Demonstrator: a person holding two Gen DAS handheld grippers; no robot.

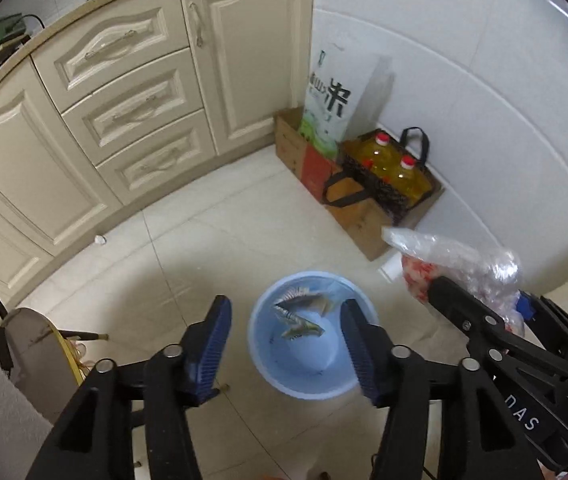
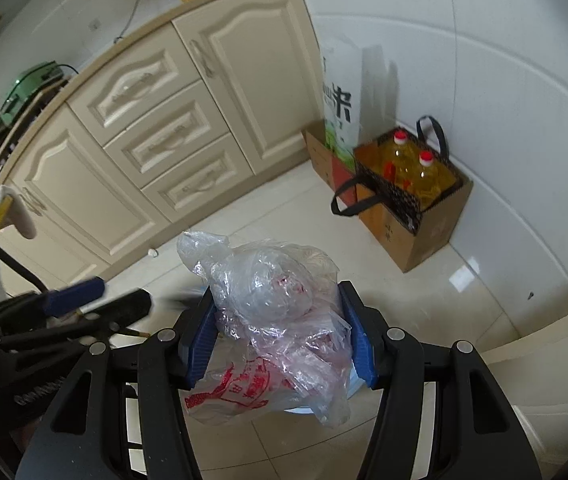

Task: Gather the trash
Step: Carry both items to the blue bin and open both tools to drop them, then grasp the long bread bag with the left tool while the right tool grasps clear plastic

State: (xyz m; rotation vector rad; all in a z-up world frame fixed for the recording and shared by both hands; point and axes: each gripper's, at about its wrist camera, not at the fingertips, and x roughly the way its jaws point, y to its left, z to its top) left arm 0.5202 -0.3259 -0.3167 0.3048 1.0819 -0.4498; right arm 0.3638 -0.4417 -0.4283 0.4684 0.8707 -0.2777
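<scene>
The left gripper [image 1: 284,340] hung with fingers spread and empty above the blue bin [image 1: 311,380] at lower centre, wrappers [image 1: 297,314] lying inside. The right gripper [image 2: 278,336] clenched a crumpled plastic bag [image 2: 280,312] mid-frame.

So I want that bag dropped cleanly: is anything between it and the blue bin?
Nothing visible. The plastic bag sits clamped in the right tool beside the bin, whose mouth is uncovered.
</scene>
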